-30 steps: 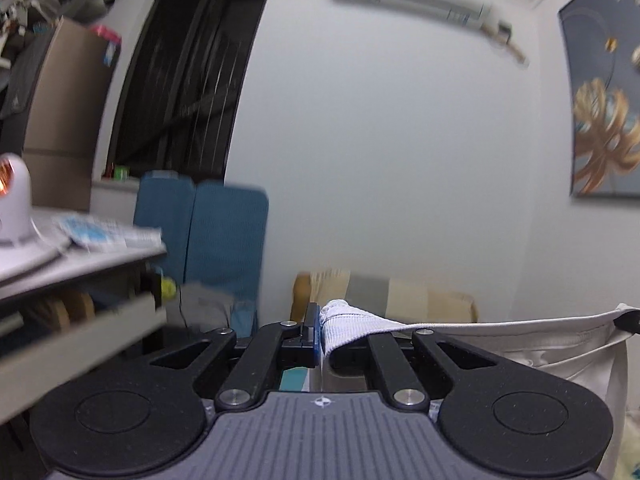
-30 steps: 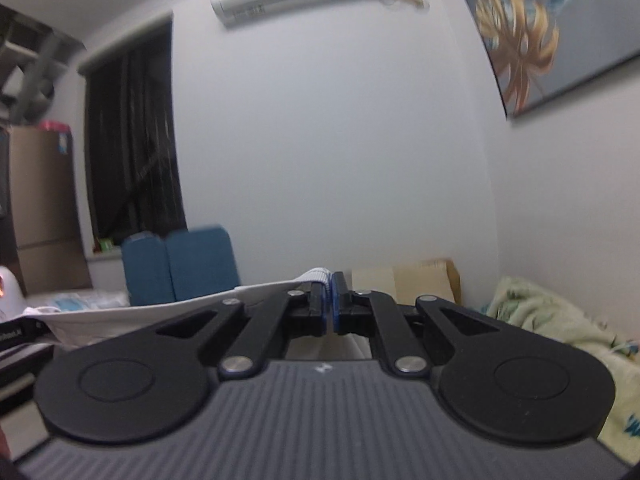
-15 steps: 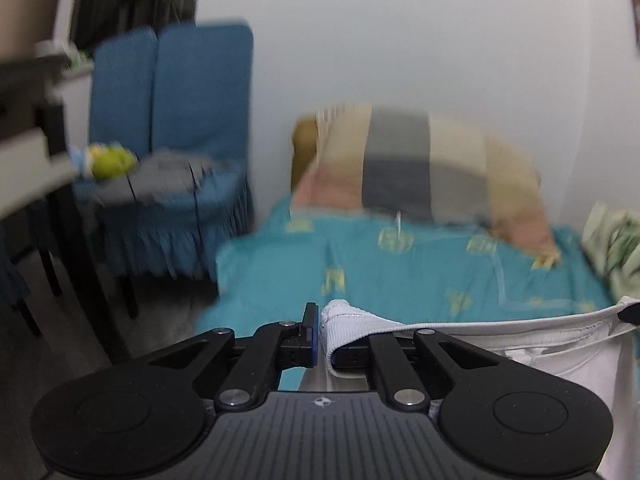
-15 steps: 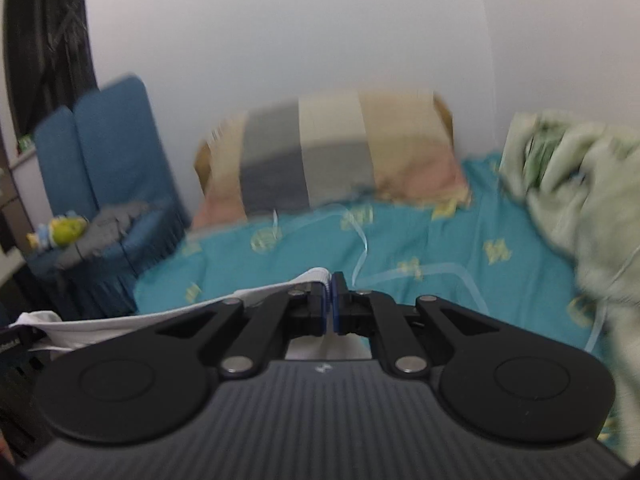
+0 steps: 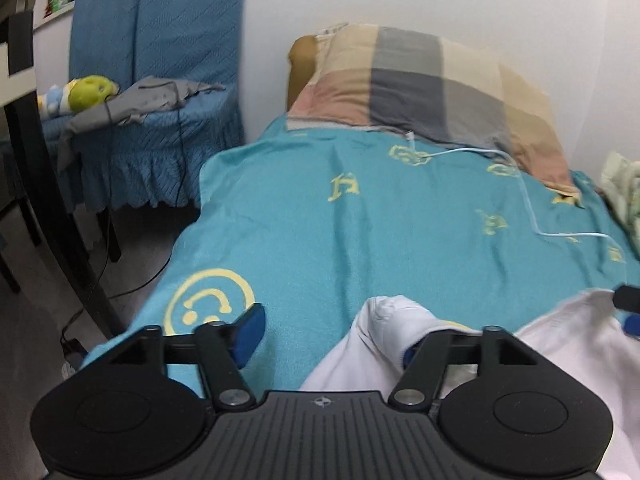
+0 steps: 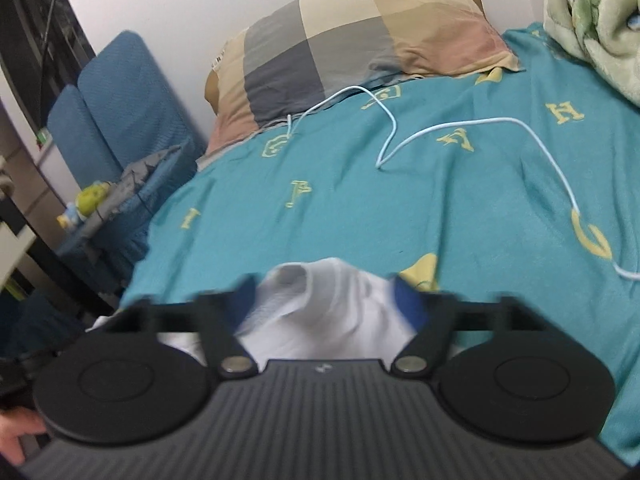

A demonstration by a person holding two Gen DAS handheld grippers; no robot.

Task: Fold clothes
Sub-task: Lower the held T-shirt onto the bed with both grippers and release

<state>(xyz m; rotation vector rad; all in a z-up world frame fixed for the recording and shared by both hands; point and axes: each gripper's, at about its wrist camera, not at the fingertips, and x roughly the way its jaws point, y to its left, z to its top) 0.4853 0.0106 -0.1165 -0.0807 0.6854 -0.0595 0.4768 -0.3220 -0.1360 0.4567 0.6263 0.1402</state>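
Note:
A white garment [image 5: 384, 332] lies on the near end of the teal bedspread [image 5: 360, 216]. My left gripper [image 5: 328, 340] is open; a bunched corner of the garment lies loose between its fingers. My right gripper [image 6: 324, 300] is open too, and another white corner of the garment [image 6: 320, 312] lies bunched between its blue-padded fingers. The right gripper's fingertip [image 5: 628, 300] shows at the right edge of the left wrist view, beside the garment's far corner.
A patchwork pillow [image 5: 432, 76] lies at the head of the bed. A white cable [image 6: 460, 128] snakes across the bedspread. A green blanket [image 6: 592, 12] is heaped at the right. A blue chair [image 5: 152, 64] with a toy and grey cloth stands left of the bed.
Both grippers tilted down from the wall toward the bed and lowered the garment onto it. Both opened and let go of the garment's corners.

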